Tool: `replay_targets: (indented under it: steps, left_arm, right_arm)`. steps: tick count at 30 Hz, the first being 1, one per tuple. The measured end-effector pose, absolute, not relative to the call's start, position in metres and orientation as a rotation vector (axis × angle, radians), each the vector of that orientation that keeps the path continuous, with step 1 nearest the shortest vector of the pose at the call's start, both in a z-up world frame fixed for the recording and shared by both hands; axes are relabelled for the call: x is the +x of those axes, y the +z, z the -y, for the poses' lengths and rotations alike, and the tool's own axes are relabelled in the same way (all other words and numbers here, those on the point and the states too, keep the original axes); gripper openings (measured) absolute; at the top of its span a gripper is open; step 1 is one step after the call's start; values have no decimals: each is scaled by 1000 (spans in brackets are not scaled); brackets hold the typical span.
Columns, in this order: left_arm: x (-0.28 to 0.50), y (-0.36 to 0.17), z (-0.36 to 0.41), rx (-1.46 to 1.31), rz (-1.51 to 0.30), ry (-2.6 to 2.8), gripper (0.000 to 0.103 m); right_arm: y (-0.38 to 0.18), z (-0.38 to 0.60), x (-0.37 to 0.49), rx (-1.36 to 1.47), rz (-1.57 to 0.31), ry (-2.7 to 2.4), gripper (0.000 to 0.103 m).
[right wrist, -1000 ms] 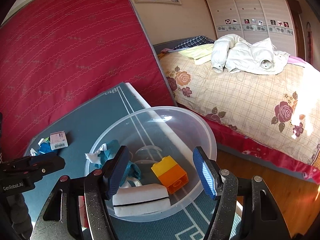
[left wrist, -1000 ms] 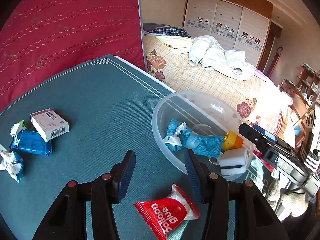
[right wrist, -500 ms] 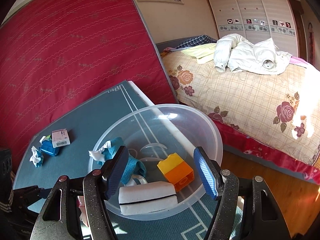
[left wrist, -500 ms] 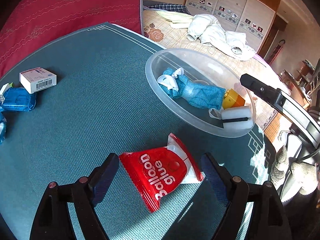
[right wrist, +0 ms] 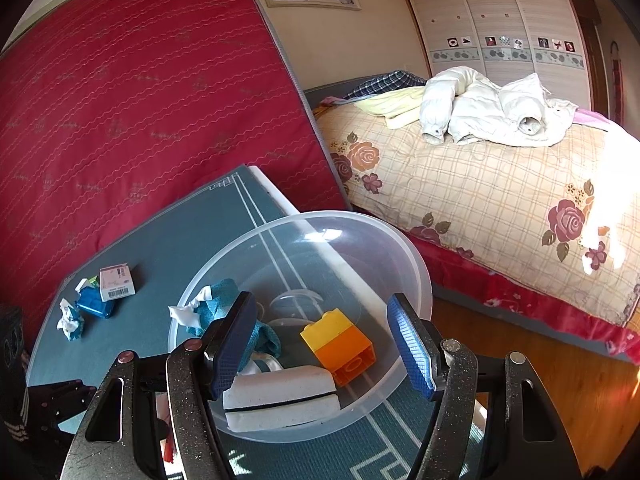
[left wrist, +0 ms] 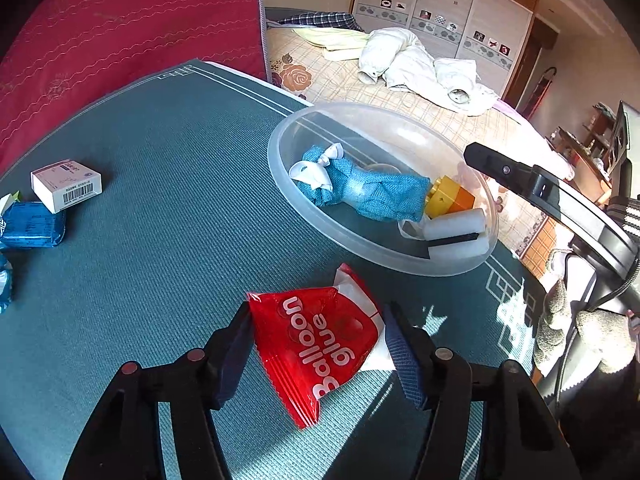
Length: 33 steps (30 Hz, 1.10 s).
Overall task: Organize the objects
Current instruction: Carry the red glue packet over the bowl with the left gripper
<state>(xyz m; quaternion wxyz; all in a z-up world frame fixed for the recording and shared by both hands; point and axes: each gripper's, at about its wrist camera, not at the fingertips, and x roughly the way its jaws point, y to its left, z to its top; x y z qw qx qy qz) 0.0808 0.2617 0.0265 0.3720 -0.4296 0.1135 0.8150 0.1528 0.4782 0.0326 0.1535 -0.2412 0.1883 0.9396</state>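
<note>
A red "Balloon glue" packet (left wrist: 316, 340) lies on the green table mat (left wrist: 168, 208), near the front. My left gripper (left wrist: 320, 344) straddles it, jaws closing, and both pads touch the packet's side edges. Just beyond stands a clear plastic bowl (left wrist: 280, 176) holding a blue cloth bundle (left wrist: 360, 192), a yellow-orange brick (left wrist: 448, 198) and a white sponge block (left wrist: 456, 232). My right gripper (right wrist: 320, 344) hovers open over the bowl's (right wrist: 420, 280) near rim, with nothing between its pads.
At the mat's left sit a white barcode box (left wrist: 66, 184) and a blue packet (left wrist: 32, 224); a crumpled wrapper (right wrist: 70, 320) lies beside them. A red mattress (right wrist: 140, 100) leans behind the table. The bed (right wrist: 480, 184) is to the right, across wooden floor.
My left gripper opened wide, dropped down over the red packet, then narrowed onto its edges. The right gripper and the bowl's contents stayed put.
</note>
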Motion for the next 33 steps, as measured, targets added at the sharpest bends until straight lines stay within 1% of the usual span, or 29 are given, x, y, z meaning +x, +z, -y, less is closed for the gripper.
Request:
replay_targets:
  steps: [4,9,16,25,27,28,31,33]
  left_arm:
    - [79,42,-266,-1046,-283,2097,67]
    - [73,53,-296,-976,-291,2062,67]
    - [63,38,-334,-957,-323,2014,67]
    - [57,32,-333,-929,-285,2005,67]
    - [55,31,-332,-930,-271,2005,71]
    - [54,29,-332,-942,-268,2006,77]
    - [55,30,-328,-941,-259,2013,78]
    - [55,33,-325,-941,-250,2018,81]
  right_arm:
    - [34,-481,154,-679,-547,2689,69]
    - [34,-485,156,-669,-553,2683,69]
    - [33,-489,156,-667,-567,2676,69]
    - [28,-494,156,-679,-583,2669,69]
    - [29,-494,156,-675,-581,2669,69]
    - [29,-493,156,-673,-580,2667,69]
    - [29,-494,156,-668,-579,2667,69]
    - [29,-494,156,-667,-578,2667,69]
